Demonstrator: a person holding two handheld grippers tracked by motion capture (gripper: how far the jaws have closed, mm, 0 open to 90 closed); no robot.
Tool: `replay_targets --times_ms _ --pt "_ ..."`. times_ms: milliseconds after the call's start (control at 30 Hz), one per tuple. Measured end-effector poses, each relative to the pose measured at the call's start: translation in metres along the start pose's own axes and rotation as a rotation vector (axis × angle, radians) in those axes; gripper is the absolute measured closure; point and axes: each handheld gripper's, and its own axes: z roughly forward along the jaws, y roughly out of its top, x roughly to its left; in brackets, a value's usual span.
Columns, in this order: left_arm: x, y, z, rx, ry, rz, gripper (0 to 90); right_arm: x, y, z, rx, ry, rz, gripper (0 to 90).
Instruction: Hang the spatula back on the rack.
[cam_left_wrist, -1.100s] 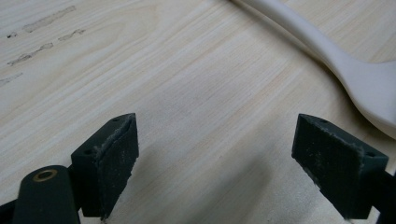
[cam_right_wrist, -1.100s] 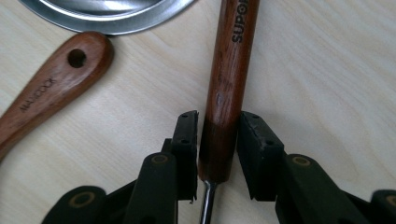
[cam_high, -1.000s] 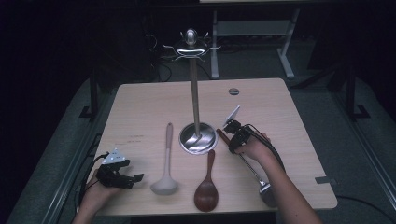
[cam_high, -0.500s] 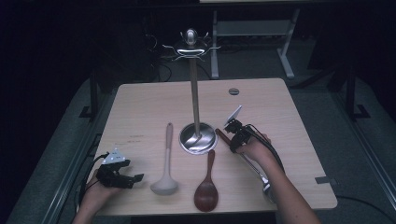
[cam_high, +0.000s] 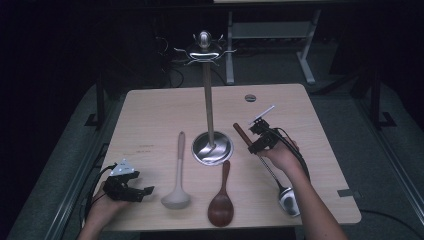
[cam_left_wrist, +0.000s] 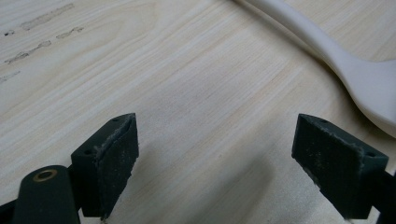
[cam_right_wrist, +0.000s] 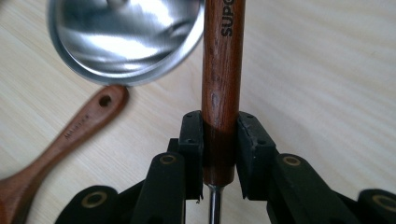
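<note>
A metal ladle with a brown wooden handle (cam_high: 242, 134) lies slanted at the table's right, its steel bowl (cam_high: 289, 200) near the front edge. My right gripper (cam_high: 256, 145) is shut on that handle (cam_right_wrist: 223, 70). Its jaws have just been closing, and the pads now press the wood from both sides (cam_right_wrist: 219, 144). The handle end is raised off the table. At the front left, my left gripper (cam_high: 144, 191) rests low over the tabletop, open with nothing between its pads (cam_left_wrist: 229, 158). The white ladle (cam_left_wrist: 355, 70) lies just beyond it.
A tall metal utensil stand (cam_high: 212, 147) with hooks on top stands mid-table; its shiny base (cam_right_wrist: 126, 37) is close to my right gripper. A white ladle (cam_high: 177, 192) and a dark wooden spoon (cam_high: 221, 206) (cam_right_wrist: 70, 135) lie in front of it on the wooden table (cam_high: 150, 115).
My right gripper has risen slightly with the ladle's handle, whose brown end now sticks out towards the stand. The left gripper has stayed put.
</note>
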Motion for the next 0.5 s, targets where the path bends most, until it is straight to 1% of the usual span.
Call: replay_targets --times_ms 33,67,100,167,300,333,500 --pt "0.0 0.0 0.0 -0.001 0.0 0.001 14.4 -0.001 -0.001 -0.006 -0.04 0.01 -0.002 73.6" --pt "0.0 0.0 0.0 -0.001 0.0 0.001 14.4 -0.001 -0.001 -0.006 -0.04 0.01 -0.002 73.6" --pt "0.0 0.0 0.0 -0.003 0.0 -0.001 14.4 -0.002 -0.002 -0.009 -0.06 0.014 0.001 73.6" --pt "0.0 0.0 0.0 -0.003 0.001 -0.001 14.5 -0.003 -0.003 -0.015 -0.102 0.017 -0.009 73.7" --pt "0.001 0.0 -0.001 -0.002 0.001 -0.006 14.4 -0.005 -0.006 -0.027 -0.178 0.027 0.001 73.7" --pt "0.0 -0.001 -0.001 -0.003 0.0 -0.013 14.4 -0.006 -0.007 -0.029 -0.196 0.026 -0.003 73.7" --pt "0.002 0.0 -0.001 -0.003 0.004 -0.002 14.5 -0.008 -0.011 -0.039 -0.289 0.043 -0.016 73.7"
